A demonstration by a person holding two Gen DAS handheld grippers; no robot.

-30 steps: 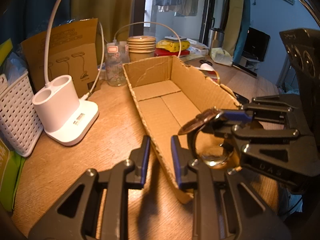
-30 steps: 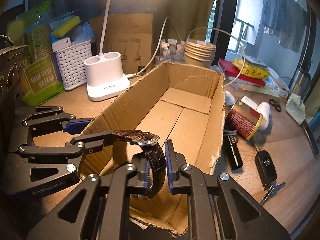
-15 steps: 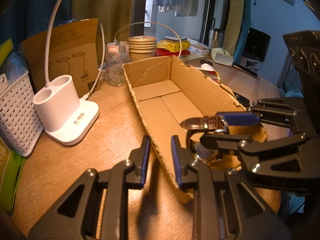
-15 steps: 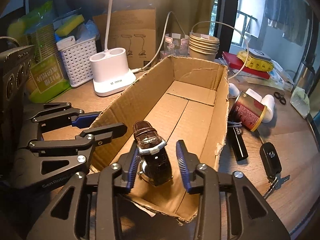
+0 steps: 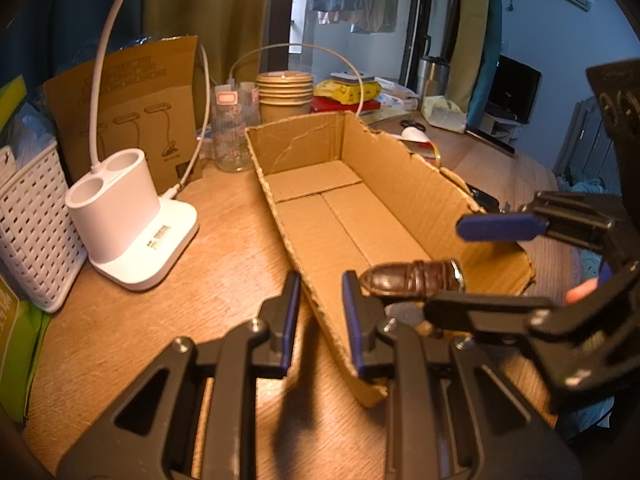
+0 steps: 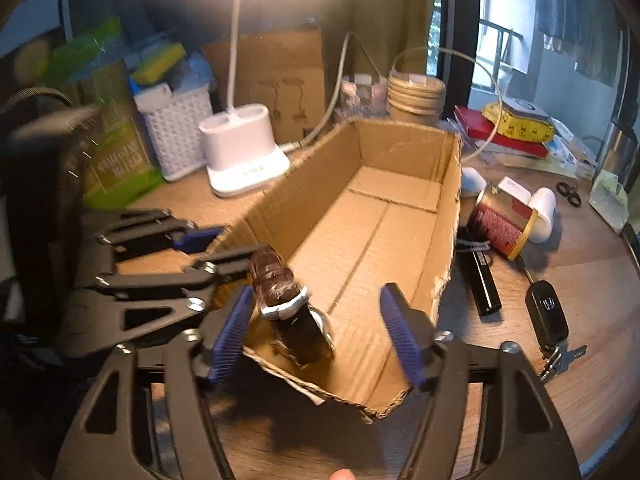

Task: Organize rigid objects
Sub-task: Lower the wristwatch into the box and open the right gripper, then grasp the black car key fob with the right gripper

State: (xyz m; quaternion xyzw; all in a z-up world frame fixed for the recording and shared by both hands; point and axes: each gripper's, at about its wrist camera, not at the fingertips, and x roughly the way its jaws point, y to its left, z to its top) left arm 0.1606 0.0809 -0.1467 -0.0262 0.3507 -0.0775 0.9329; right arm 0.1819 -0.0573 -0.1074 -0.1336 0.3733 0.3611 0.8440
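Now, watch (image 6: 294, 312): dark brown leather strap, silver case, inside cardboard box (image 6: 448, 216) at its near end.
Right gripper (image 6: 316, 332): jaws opening, pads off the watch.
Left gripper (image 5: 318, 312): clenched over the box's left wall.

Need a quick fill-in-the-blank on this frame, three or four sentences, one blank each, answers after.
1. The wristwatch has a dark ____ leather strap.
2. The watch sits at the near end of the open ____ box.
3. The left gripper straddles the box's near ____ wall.
4. On the table right of the box, the car key lies next to a black ____.

Missing words: brown; cardboard; left; tube
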